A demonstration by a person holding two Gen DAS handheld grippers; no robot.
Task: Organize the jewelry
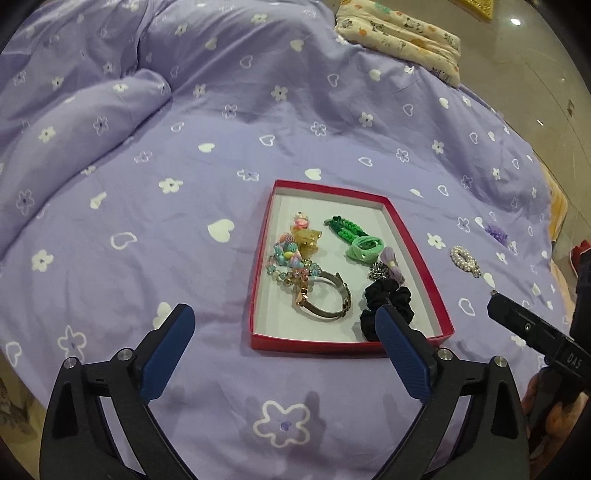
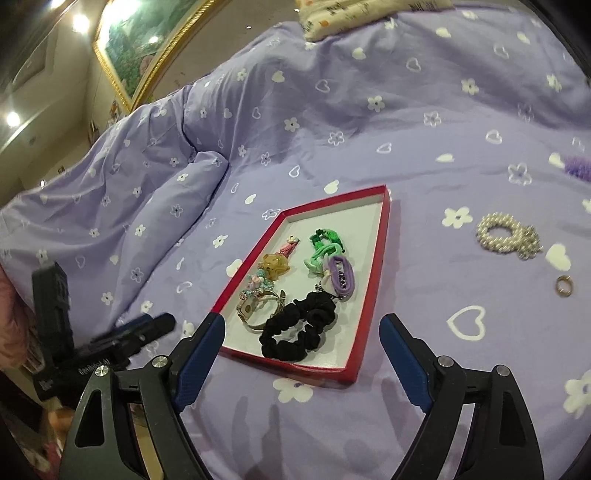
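A shallow red box (image 1: 417,251) (image 2: 371,291) with a white floor lies on the purple bedspread. Inside it are a black scrunchie (image 1: 388,301) (image 2: 295,328), a metal watch (image 1: 325,301) (image 2: 258,308), a beaded bracelet (image 1: 288,262), a yellow claw clip (image 1: 306,242) (image 2: 275,267) and green hair ties (image 1: 364,247) (image 2: 321,251). Outside the box, to its right, lie a pearl piece (image 1: 464,260) (image 2: 508,236), a small gold ring (image 2: 564,285) and a purple scrunchie (image 1: 496,233) (image 2: 578,166). My left gripper (image 1: 284,325) is open and empty, near the box's front edge. My right gripper (image 2: 301,332) is open and empty too.
A folded ridge of the duvet (image 1: 85,122) (image 2: 177,206) rises to the left. A patterned cream pillow (image 1: 402,37) (image 2: 354,14) lies at the far end. The right gripper's body (image 1: 535,332) shows at the left view's right edge, the left gripper's body (image 2: 110,339) at the right view's left.
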